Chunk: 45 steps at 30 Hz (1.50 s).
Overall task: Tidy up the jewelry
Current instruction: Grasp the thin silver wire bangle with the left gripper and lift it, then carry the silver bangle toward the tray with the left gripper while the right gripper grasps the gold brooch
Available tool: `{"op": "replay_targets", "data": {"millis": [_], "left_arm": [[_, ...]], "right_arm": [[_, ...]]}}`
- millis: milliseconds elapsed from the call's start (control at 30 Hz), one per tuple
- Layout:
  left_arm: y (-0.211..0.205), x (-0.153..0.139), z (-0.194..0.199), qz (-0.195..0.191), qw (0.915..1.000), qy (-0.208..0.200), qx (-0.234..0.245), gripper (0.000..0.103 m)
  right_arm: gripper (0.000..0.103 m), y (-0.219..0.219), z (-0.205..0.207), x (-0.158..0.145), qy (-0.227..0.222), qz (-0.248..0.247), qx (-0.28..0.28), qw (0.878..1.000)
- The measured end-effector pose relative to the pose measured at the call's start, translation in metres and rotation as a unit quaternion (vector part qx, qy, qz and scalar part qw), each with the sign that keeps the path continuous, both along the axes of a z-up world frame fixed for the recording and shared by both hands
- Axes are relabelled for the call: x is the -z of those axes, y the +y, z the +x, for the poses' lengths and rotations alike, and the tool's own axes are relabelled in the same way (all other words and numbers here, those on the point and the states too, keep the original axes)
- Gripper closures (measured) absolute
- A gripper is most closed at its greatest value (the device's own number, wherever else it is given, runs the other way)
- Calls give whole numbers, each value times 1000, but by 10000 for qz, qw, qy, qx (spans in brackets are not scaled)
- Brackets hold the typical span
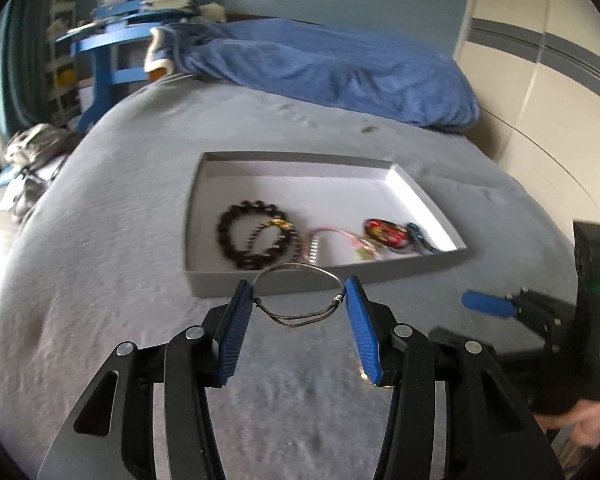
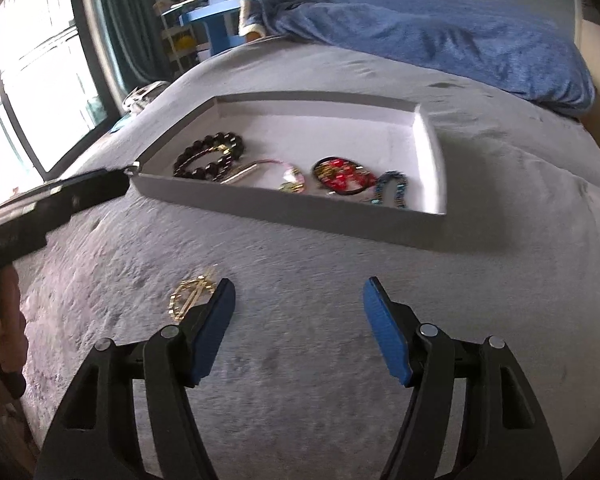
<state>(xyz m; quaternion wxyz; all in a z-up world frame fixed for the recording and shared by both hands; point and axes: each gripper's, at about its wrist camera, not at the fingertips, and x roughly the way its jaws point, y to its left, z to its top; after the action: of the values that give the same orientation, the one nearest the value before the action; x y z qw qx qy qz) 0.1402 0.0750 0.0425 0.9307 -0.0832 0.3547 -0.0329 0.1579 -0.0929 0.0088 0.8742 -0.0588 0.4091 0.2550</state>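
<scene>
Left gripper (image 1: 299, 296) fingers pinch a thin silver wire bangle (image 1: 300, 294) before the grey cardboard tray (image 1: 300, 284). Right gripper (image 2: 299, 294) fingers spread above the grey bed (image 2: 300, 360); gold chain bracelet (image 2: 190, 298) just beside.

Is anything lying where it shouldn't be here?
Yes. A gold hair clip lies on the grey bedspread outside the grey tray, beside the open right tongs, while the other jewelry sits inside. The left tongs hold a thin wire bangle, not yet in the tray.

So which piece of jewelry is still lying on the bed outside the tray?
The gold chain piece, on the grey bedspread beside the right gripper. The wire bangle is between the left gripper's jaws; the others lie inside the tray.
</scene>
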Motion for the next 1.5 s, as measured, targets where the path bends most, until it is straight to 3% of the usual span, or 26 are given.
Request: {"op": "replay_targets", "data": {"millis": [233,500,567,633,667,1500], "left_arm": [[13,-5,-3,-29,9997,-87,-222,53],[17,-6,-4,-66,9996,-62,-275,53],[17,-6,-3,-83,9996,-61,-268,53],[17,-6,-3,-74,9996,-63,-253,53],[16,-6,-3,-71,9997,-61,-243,53],[7,-9,8,111,9997,-93,-183,53]], "right_arm": [[34,32,-10,6,121,49,-421,9990],[35,62,-21,23,97,-473,-846,9952],[43,63,-24,23,68,-517,-935,9943],[60,64,-25,22,45,-531,-997,9936],[61,64,-25,22,49,-522,-1018,9934],[62,7,12,-54,-665,512,-310,9960]]}}
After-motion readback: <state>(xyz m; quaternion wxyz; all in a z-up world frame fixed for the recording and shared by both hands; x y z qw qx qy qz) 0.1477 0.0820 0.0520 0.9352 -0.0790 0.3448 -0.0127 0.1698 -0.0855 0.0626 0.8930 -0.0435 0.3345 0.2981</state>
